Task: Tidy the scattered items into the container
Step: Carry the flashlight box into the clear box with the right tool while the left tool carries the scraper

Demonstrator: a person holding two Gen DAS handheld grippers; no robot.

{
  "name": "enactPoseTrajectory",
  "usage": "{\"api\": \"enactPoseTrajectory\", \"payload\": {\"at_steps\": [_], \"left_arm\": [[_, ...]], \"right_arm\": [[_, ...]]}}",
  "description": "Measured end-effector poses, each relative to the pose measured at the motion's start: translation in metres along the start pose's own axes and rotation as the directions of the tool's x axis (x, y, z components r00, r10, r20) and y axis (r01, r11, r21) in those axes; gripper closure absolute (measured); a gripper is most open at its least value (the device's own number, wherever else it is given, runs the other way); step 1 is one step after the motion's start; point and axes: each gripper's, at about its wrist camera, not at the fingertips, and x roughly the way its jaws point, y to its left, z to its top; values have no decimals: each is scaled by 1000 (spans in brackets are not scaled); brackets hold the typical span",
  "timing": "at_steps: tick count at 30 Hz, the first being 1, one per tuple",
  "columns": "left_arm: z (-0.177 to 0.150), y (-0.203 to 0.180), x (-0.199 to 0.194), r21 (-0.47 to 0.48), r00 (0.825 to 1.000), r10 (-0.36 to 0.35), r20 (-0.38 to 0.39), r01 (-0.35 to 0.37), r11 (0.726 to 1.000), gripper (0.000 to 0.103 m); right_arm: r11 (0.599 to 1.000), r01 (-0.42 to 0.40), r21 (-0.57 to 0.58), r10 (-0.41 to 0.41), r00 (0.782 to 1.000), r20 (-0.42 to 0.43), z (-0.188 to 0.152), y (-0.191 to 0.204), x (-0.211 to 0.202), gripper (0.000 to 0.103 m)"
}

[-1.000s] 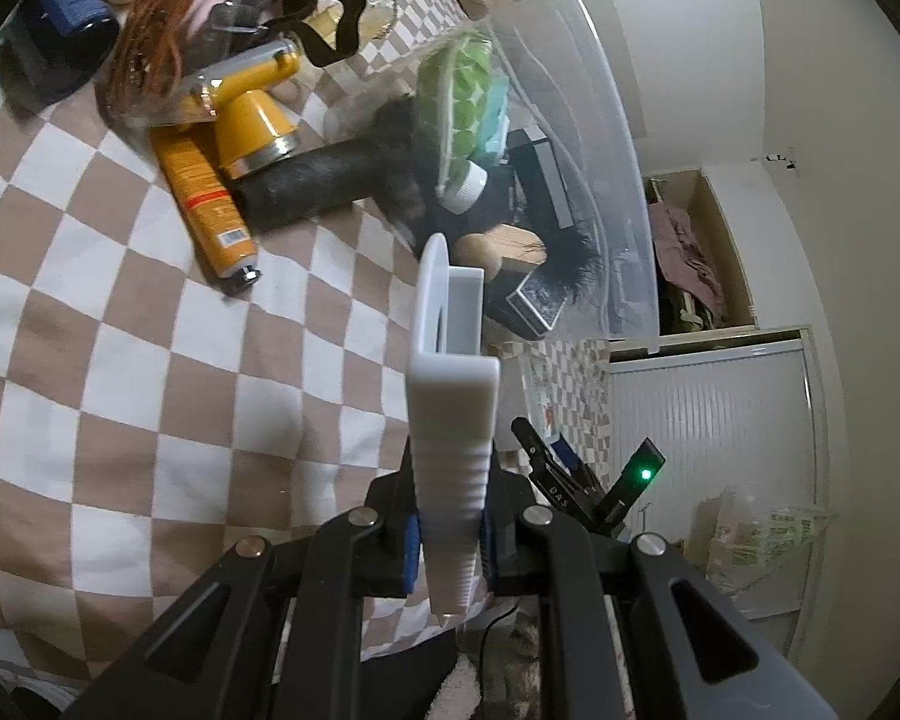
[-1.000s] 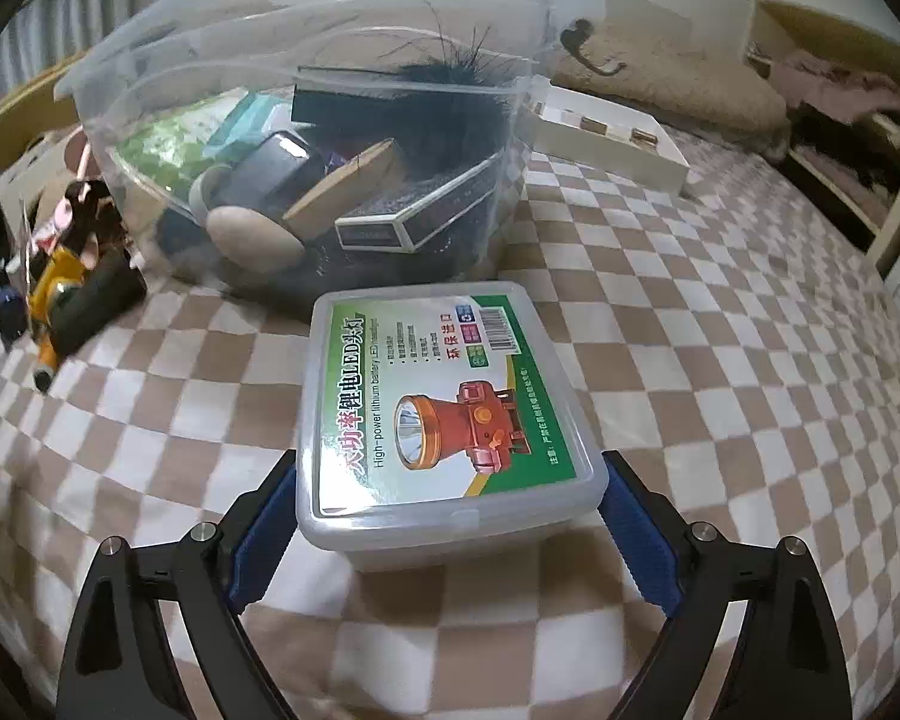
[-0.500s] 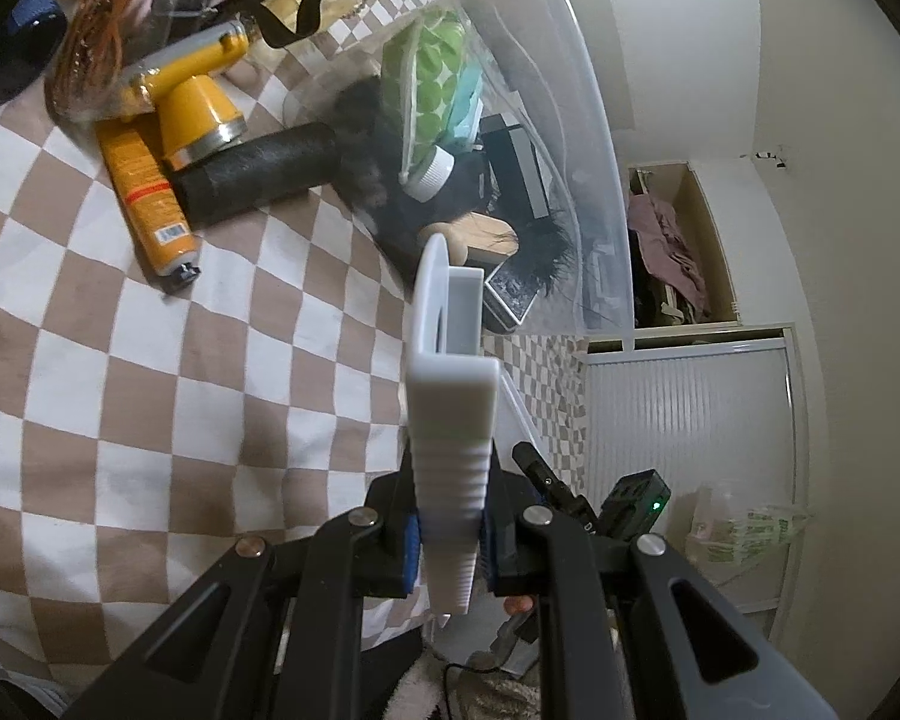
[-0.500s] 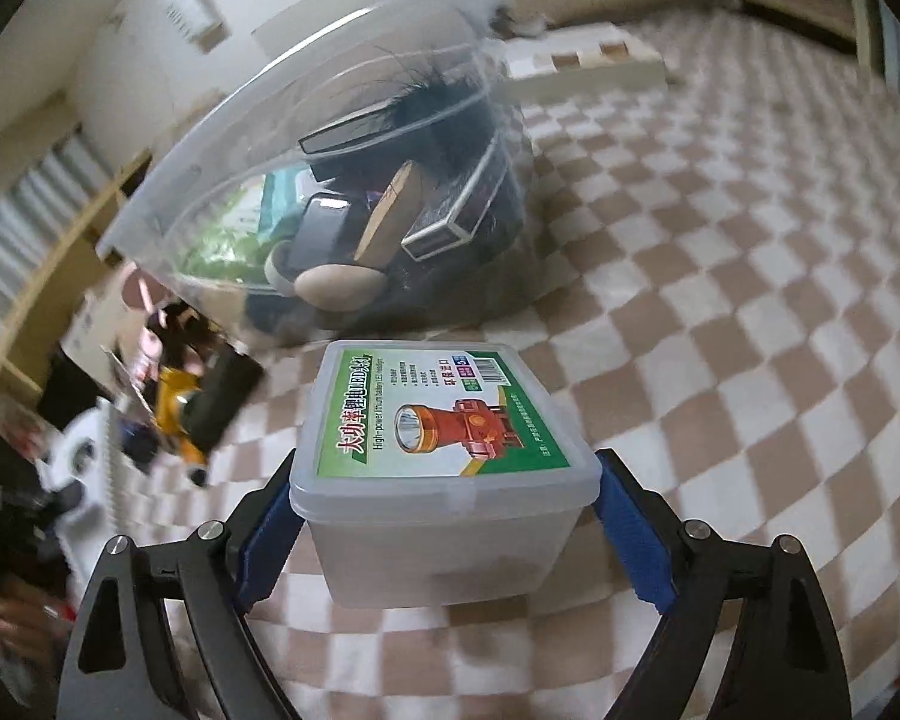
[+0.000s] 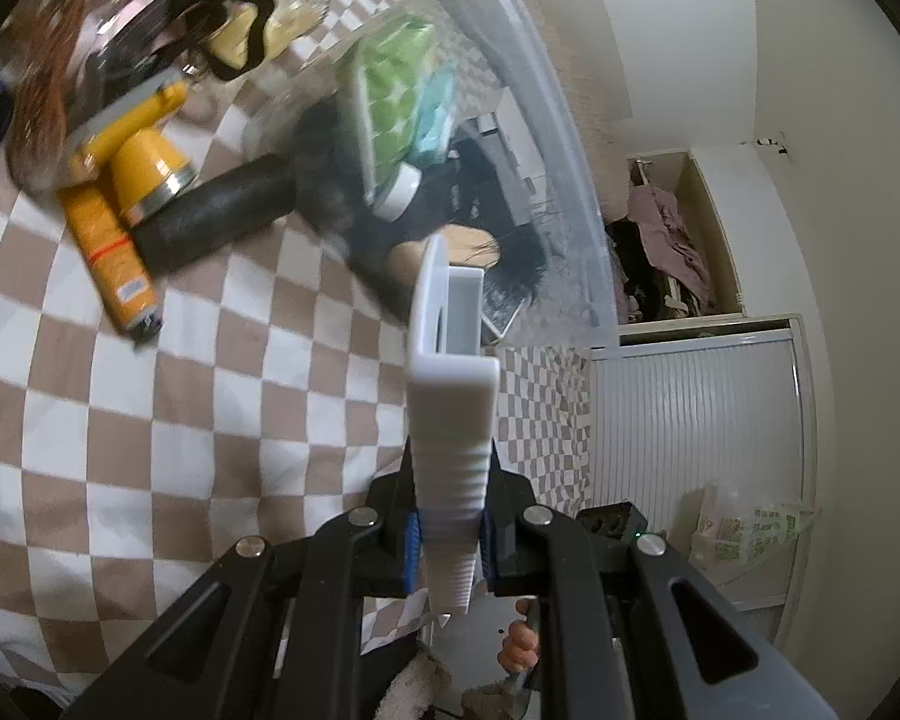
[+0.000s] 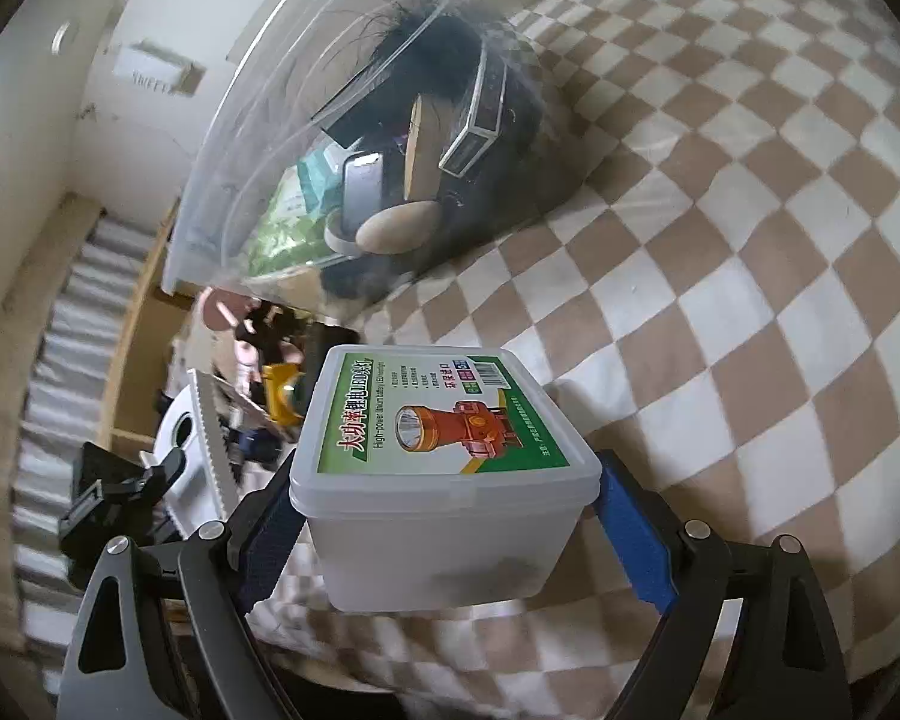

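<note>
My left gripper (image 5: 450,546) is shut on a white ridged plastic tool (image 5: 450,420), held upright above the checked bedspread. The clear storage bin (image 5: 546,138) lies just beyond it, holding green and teal packs, a black feathery item and boxes. My right gripper (image 6: 450,522) is shut on a translucent headlamp box (image 6: 444,480) with a green label, lifted off the bed. The bin also shows in the right wrist view (image 6: 282,120), ahead and to the left. The left gripper with the white tool appears at the left of that view (image 6: 210,450).
Left of the bin lie a yellow flashlight (image 5: 144,162), an orange tube (image 5: 114,258), a black cylinder (image 5: 222,210), a black strap (image 5: 222,24) and a brown cord (image 5: 42,84). The checked bedspread (image 6: 750,300) stretches right. A wardrobe (image 5: 690,420) stands past the bed edge.
My right gripper has lifted the headlamp box off the bed and tilted, swinging left toward the bin. My left gripper with the white tool has moved closer to the bin.
</note>
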Motion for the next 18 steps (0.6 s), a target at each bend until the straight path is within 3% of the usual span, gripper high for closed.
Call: {"api": "enactPoseTrajectory", "payload": {"at_steps": [8, 18], "left_arm": [[31, -46, -7, 84, 999, -48, 20, 47, 995, 88], [92, -99, -11, 142, 988, -132, 78, 120, 983, 88]], "right_arm": [[991, -132, 35, 131, 991, 29, 20, 24, -21, 12], [959, -276, 60, 266, 953, 143, 62, 57, -57, 12]]}}
